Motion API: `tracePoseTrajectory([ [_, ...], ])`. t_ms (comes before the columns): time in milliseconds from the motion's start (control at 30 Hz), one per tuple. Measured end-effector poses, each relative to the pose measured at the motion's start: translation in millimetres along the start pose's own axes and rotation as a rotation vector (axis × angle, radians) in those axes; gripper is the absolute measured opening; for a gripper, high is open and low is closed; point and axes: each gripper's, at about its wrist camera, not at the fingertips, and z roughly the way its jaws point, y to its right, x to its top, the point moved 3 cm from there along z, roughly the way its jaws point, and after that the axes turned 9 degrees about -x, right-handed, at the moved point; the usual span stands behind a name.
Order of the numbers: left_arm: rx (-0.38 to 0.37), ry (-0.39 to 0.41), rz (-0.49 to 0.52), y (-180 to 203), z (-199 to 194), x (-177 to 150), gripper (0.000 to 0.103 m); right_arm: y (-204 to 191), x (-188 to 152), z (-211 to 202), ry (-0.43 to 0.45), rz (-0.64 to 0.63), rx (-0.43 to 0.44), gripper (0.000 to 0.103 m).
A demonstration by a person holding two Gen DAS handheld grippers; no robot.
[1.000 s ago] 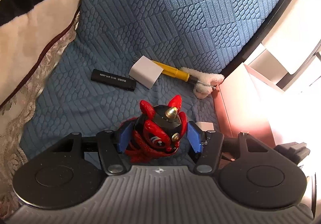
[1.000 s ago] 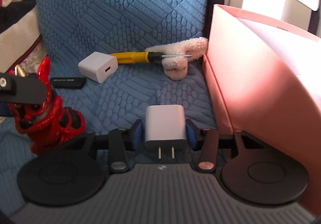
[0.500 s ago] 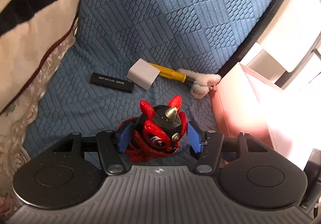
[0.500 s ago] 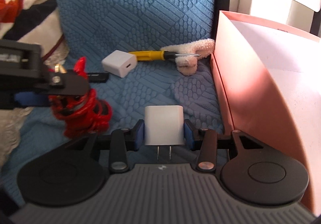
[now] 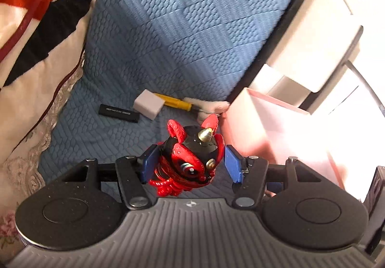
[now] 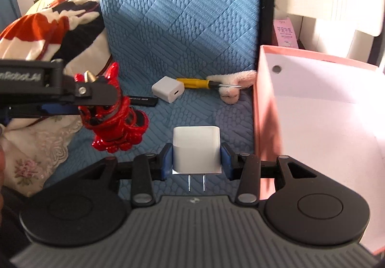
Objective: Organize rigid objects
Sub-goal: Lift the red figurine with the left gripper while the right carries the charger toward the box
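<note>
My left gripper (image 5: 191, 163) is shut on a red and black horned toy figure (image 5: 190, 159), held above the blue quilted cover; the same toy (image 6: 113, 121) shows at the left of the right wrist view. My right gripper (image 6: 196, 159) is shut on a white plug charger (image 6: 196, 151), prongs pointing back at the camera. On the cover lie a second white charger (image 6: 168, 89), a yellow-handled screwdriver (image 6: 195, 83) and a black stick (image 6: 143, 101). The pink box (image 6: 312, 109) stands open at the right.
A fluffy cream plush piece (image 6: 232, 85) lies against the box's near corner, under the screwdriver tip. A patterned blanket (image 5: 31, 34) is heaped at the left. White furniture (image 5: 320, 34) stands behind the box, beyond the cover's dark edge.
Both grippers have risen with their loads, so the cover and the items on it look smaller. The pink box's inside has come into the right wrist view. The grips have not changed.
</note>
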Motion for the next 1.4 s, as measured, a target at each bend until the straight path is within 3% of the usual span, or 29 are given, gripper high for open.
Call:
tracePoseTrajectory([
  [400, -0.045, 0.087, -0.023, 45, -22, 21, 0.064, 38, 26, -49, 0.091, 0.023, -0.012, 0.045],
  [533, -0.090, 0.105, -0.015, 62, -22, 29, 0.047, 48, 35, -62, 0.123, 0.029, -0.015, 0.045],
  [633, -0.096, 0.098, -0.010, 69, -12, 33, 0.046, 54, 41, -65, 0.137, 0.026, -0.022, 0.045],
  [1000, -0.070, 0.048, -0.130, 31, 22, -7, 0.047, 68, 20, -50, 0.094, 0.064, -0.043, 0.045],
  [1067, -0.055, 0.035, -0.168, 18, 28, -15, 0.050, 68, 14, -46, 0.083, 0.074, -0.047, 0.045],
  [1167, -0.011, 0.010, -0.216, 3, 38, -24, 0.070, 70, 4, -42, 0.066, 0.093, -0.052, 0.045],
  [1400, -0.056, -0.059, -0.214, 3, 68, -39, 0.074, 67, 1, -39, 0.063, 0.102, -0.061, 0.045],
])
